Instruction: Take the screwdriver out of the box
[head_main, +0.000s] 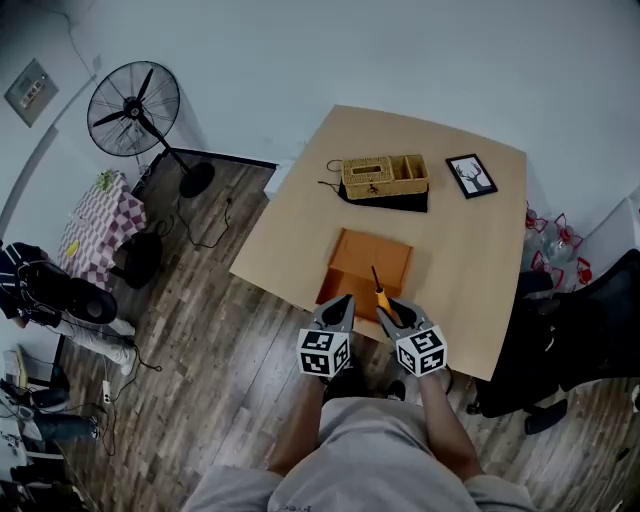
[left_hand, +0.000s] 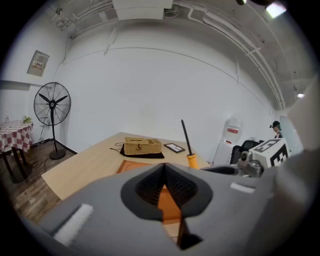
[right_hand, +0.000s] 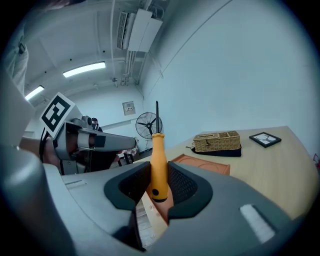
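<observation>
A shallow orange box (head_main: 372, 258) lies open on the light wooden table (head_main: 470, 270), near its front edge. My right gripper (head_main: 397, 314) is shut on the orange handle of the screwdriver (head_main: 381, 293), whose dark shaft points away over the box. In the right gripper view the screwdriver (right_hand: 159, 161) stands upright between the pads of that gripper (right_hand: 159, 171), above the box (right_hand: 206, 164). My left gripper (head_main: 336, 311) hovers at the box's near left corner. Its jaws (left_hand: 164, 168) meet at the tips with nothing gripped, and the screwdriver (left_hand: 190, 150) shows to its right.
A wicker basket (head_main: 384, 177) on a black cloth and a small picture frame (head_main: 471, 175) sit at the table's far side. A standing fan (head_main: 135, 110) and a checkered table (head_main: 95, 228) are on the left. A black chair (head_main: 585, 340) stands on the right.
</observation>
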